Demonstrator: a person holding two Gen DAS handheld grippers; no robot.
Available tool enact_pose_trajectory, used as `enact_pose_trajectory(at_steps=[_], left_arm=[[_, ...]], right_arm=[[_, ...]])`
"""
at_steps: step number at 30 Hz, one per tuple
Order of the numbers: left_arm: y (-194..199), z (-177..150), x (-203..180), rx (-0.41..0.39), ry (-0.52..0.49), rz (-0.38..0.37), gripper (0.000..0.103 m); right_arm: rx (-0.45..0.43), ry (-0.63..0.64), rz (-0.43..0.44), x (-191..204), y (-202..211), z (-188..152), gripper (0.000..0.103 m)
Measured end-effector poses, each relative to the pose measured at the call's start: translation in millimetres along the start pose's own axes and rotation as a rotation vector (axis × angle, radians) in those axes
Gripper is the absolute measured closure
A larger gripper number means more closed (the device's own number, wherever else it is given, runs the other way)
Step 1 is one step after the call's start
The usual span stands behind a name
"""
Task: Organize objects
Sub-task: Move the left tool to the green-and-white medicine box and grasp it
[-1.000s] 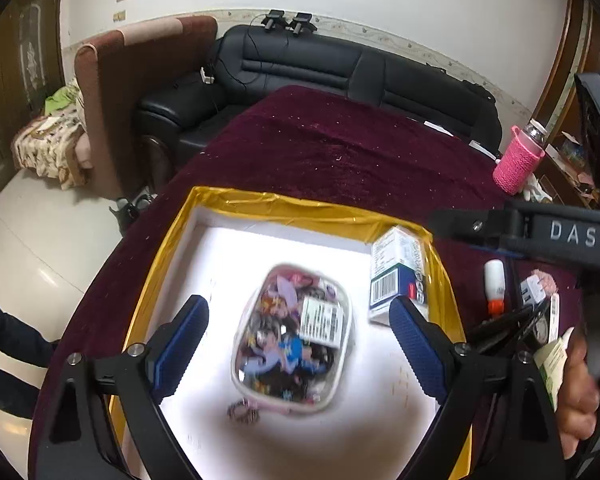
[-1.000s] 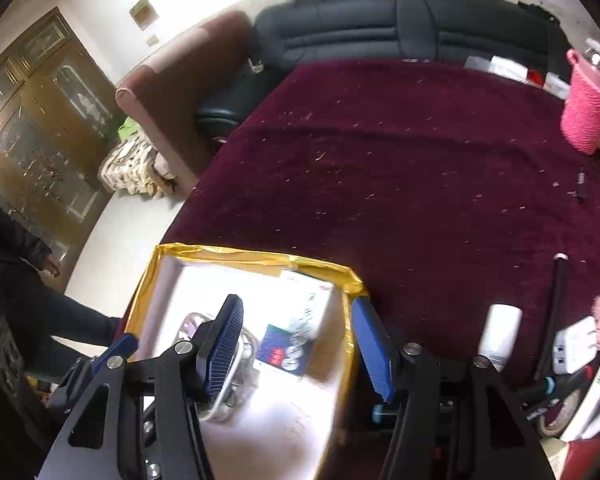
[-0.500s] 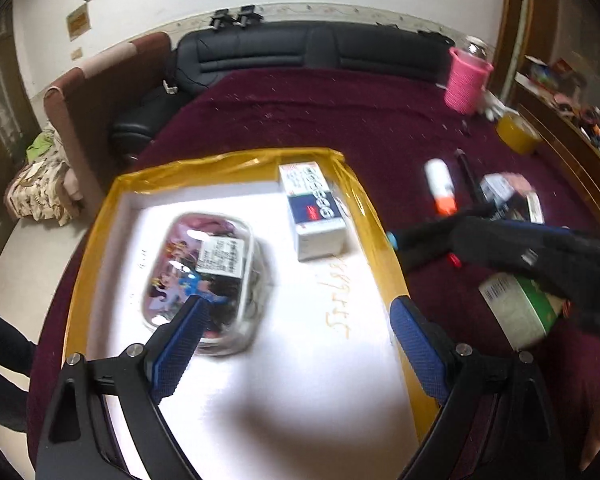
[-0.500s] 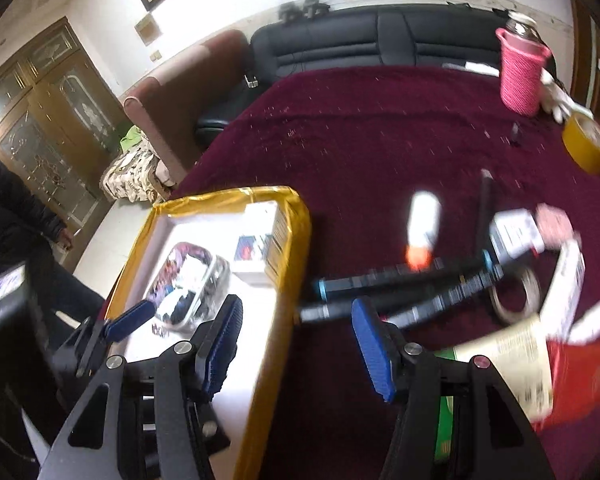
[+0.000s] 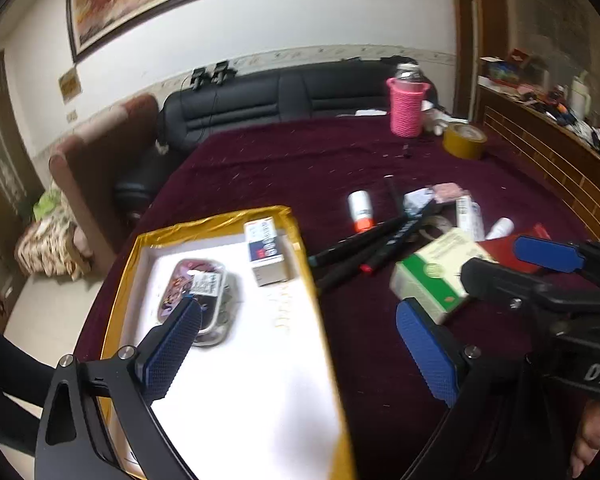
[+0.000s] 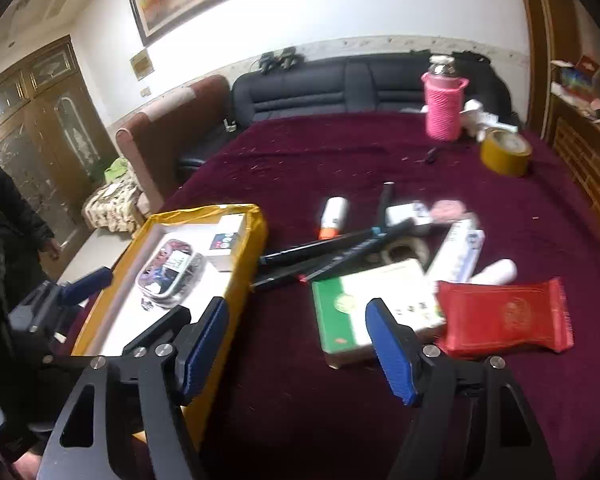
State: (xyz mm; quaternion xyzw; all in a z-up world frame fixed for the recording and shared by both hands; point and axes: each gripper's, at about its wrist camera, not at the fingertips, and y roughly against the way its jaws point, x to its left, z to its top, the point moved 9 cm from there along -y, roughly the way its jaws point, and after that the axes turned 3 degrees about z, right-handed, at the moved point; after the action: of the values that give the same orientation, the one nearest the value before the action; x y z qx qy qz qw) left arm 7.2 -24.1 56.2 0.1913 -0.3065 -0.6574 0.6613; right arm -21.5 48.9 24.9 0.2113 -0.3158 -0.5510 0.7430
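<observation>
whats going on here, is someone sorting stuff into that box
Yes. A person with a tool in each hand is packing loose items into the gold-edged box. A clear pouch and a small carton already lie inside. Both the left tool and right tool are open and empty; the right one points toward the green and white box among the markers on the maroon cloth.

A gold-rimmed open box [image 6: 244,272] is set on the left of the maroon-clothed desk [image 6: 340,152]. In it, a clear plastic pouch of small things [image 6: 170,272] is placed left of a small white carton [image 6: 226,246]. Right of the box, long black marker pens [image 6: 320,248] are laid. Before them a green-and-white box [image 6: 374,306] is set, with a red foil packet [image 6: 504,318] at its right. Far behind, a pink knitted bottle [image 6: 442,106] is stood left of a yellow tape roll [image 6: 504,152].
</observation>
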Motion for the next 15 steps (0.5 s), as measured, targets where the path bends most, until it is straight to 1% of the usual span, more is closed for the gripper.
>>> enact_pose_trajectory(at_steps=[5,15], left_arm=[[12,3,-27,-0.02,-0.059,0.007,0.005],[0,7,-67,0.005,-0.115,0.008,0.004]], right_arm=[[-0.03,-0.017,-0.03,-21,20,-10,0.024],[-0.057,-0.106,-0.085,-82,41,-21,0.024]])
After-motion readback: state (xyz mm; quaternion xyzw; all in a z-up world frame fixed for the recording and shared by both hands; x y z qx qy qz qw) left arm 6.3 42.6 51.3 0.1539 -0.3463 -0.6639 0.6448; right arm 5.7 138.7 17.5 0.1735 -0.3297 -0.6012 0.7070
